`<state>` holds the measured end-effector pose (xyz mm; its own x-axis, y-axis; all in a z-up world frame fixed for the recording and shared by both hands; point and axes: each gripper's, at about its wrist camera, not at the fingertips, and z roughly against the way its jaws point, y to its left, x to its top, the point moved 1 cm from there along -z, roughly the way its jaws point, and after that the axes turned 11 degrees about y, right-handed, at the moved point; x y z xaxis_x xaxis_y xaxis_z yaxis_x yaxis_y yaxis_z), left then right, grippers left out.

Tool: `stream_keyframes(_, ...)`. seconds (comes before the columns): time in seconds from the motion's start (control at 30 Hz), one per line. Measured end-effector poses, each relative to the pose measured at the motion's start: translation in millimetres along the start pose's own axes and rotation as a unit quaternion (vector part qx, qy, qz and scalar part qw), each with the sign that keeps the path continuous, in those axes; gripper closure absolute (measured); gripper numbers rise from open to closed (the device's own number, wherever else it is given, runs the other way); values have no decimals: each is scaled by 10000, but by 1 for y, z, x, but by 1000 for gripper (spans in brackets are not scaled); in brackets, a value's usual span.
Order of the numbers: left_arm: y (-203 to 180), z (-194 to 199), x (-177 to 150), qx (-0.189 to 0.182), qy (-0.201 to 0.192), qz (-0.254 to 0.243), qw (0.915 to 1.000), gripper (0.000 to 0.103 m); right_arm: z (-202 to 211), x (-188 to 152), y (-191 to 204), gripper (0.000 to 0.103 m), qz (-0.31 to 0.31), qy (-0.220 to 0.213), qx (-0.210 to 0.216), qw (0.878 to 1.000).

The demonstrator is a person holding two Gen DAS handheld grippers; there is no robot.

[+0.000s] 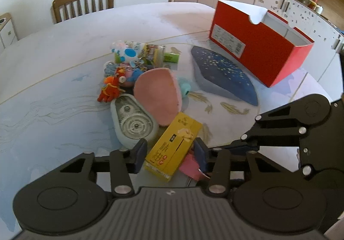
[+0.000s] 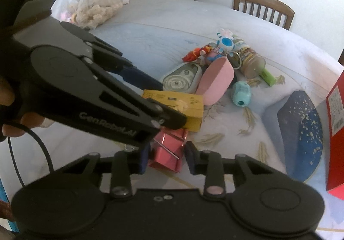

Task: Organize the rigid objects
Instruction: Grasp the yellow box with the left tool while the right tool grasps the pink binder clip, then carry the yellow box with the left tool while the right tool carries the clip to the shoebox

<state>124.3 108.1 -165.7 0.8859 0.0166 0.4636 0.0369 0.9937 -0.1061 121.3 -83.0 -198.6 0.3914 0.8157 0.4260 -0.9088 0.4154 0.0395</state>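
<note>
Two handheld grippers work over a cluttered table (image 1: pixel 64 50) with a pale blue cloth. The left gripper (image 1: pixel 169 152) has its fingers spread around the near end of a yellow box (image 1: pixel 174 145); the pads sit just beside its sides, and I cannot tell whether they press it. The right gripper (image 2: pixel 166 157) has its fingers open on either side of a pink box (image 2: pixel 169 149), with a gap showing on the right. The pink box lies against the yellow box's near corner. Beyond them sit a grey tape dispenser (image 1: pixel 132 120), a pink pouch (image 1: pixel 158 95), a heap of keychain toys (image 1: pixel 126 61) and a dark blue speckled case (image 1: pixel 225 74). An open red box (image 1: pixel 258 46) stands at the far right.
</note>
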Motion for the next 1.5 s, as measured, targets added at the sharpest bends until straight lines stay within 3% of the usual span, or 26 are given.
stream_keyframes(0.17, -12, -2, 3, -19, 11, -171, 9999, 70, 9, -14, -9, 72, 0, 51, 2, 10000)
stream_keyframes(0.5, -34, -17, 12, 243, 52, -244, 9994, 73, 30, -48, -43, 72, -530, 70, -286, 9982)
stream_keyframes(0.73, -46, -21, 21, 432, 139, -13, 9990, 74, 58, -64, -68, 74, -1016, -171, -374, 9940)
stream_keyframes(1.17, -79, 3, 47, 130, -1, 664, 9977, 74, 125, -69, -116, 75, -1389, -648, -287, 9878)
stream_keyframes(1.5, -125, 32, 93, 198, -315, 688, 9969, 74, 176, -58, -164, 75, -1371, -1137, -419, 9831)
